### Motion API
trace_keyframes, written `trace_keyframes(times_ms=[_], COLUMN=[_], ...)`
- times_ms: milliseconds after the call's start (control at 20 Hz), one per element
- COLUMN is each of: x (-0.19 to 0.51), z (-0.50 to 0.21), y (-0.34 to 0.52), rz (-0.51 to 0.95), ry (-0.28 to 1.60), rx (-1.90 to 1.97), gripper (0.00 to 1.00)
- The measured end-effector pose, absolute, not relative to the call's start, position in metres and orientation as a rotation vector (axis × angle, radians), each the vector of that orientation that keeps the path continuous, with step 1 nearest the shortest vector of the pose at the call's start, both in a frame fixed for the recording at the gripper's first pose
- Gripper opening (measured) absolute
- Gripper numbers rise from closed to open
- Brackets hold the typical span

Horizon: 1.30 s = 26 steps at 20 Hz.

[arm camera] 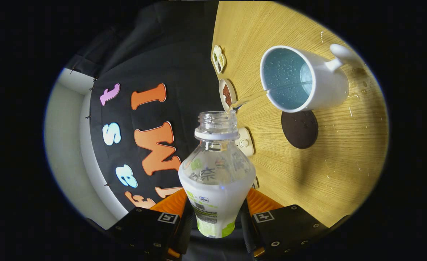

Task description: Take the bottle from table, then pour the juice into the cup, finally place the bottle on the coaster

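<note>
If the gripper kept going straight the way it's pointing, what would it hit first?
The gripper, jaws shut on the bottle, points past the bottle's mouth toward the small dish on the table; depth is unclear.

Gripper-mounted fisheye, rolled sideways, looking along the jaws, close over the table (pixel 329 170) toward the booth wall (pixel 155 65).

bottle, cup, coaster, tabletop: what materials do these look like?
Bottle: clear plastic, likely; see-through ribbed neck, printed wrap label; gripper is shut on it.
Cup: glazed ceramic probably; glossy white outside, pale blue inside, thick rim.
Coaster: dark matte disc, maybe cork, felt or rubber; cannot tell.
Table: light wood-grain surface, satin; veneer or laminate, unclear, with droplets on it.
</note>
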State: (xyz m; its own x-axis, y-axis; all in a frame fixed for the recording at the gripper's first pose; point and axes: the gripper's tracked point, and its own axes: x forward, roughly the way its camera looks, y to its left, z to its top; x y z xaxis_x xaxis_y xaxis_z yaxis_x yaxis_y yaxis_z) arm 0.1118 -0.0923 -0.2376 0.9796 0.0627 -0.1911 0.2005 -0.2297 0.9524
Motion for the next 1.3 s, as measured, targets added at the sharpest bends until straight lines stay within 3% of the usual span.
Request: trace_keyframes(times_ms=[1300], x=[0.113], z=[-0.227], y=[-0.101], rz=[-0.142], ry=[0.144], rx=[1.905], gripper=[0.6])
